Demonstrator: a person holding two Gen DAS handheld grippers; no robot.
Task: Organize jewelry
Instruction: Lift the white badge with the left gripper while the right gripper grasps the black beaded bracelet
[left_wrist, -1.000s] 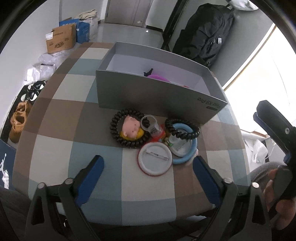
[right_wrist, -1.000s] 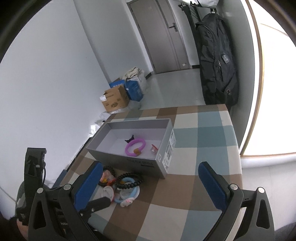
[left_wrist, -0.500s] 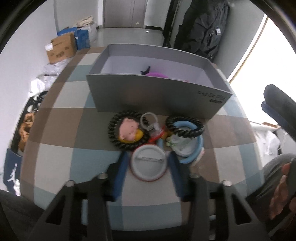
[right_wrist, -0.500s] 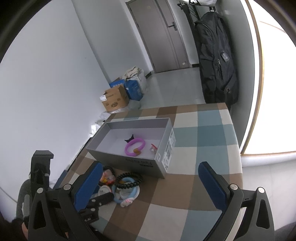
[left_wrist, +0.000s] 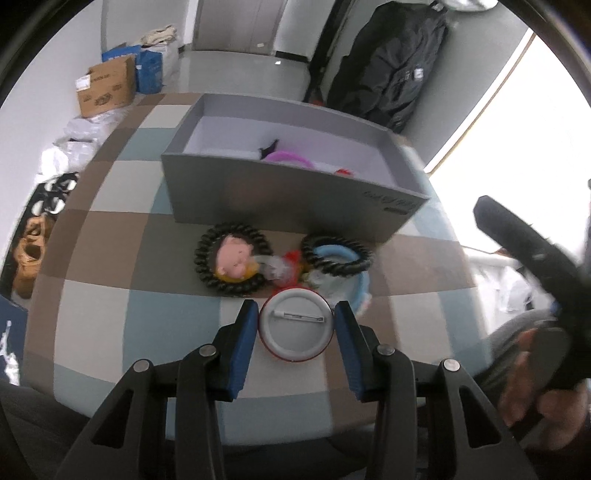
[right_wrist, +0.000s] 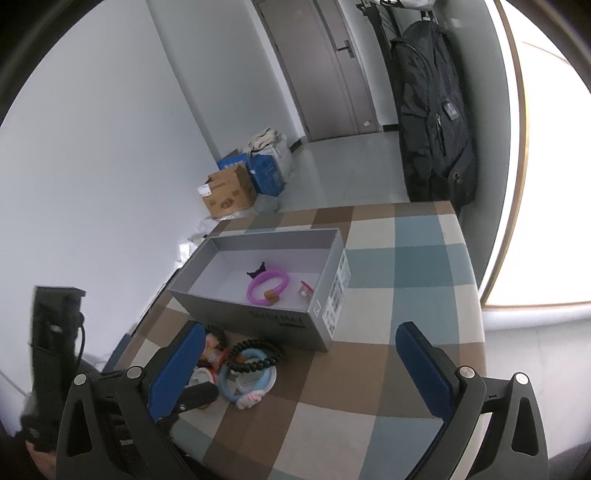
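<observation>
My left gripper (left_wrist: 295, 330) is shut on a round white badge (left_wrist: 294, 326) with a red rim, its blue pads pressing both sides. The badge lies pin side up on the checked table. Just beyond it are a black beaded bracelet (left_wrist: 207, 273) ringing a pink pig charm (left_wrist: 233, 256), and a second black beaded bracelet (left_wrist: 336, 254) lying on a blue ring (right_wrist: 247, 384). The open grey box (left_wrist: 295, 199) behind them holds a purple bracelet (right_wrist: 266, 286) and a small red piece (right_wrist: 306, 290). My right gripper (right_wrist: 299, 330) hangs open and holds nothing, above the table to the right of the pile.
The checked tablecloth (right_wrist: 388, 387) has bare squares right of the pile. On the floor are a cardboard box (left_wrist: 105, 86), a blue box (right_wrist: 267, 175) and shoes (left_wrist: 31, 247). A black backpack (right_wrist: 432, 122) hangs by the door. A hand (left_wrist: 535, 373) holds the right gripper's body.
The left gripper's jaws went from wide apart to shut on the round badge, after moving in around it. The right gripper kept still and open.
</observation>
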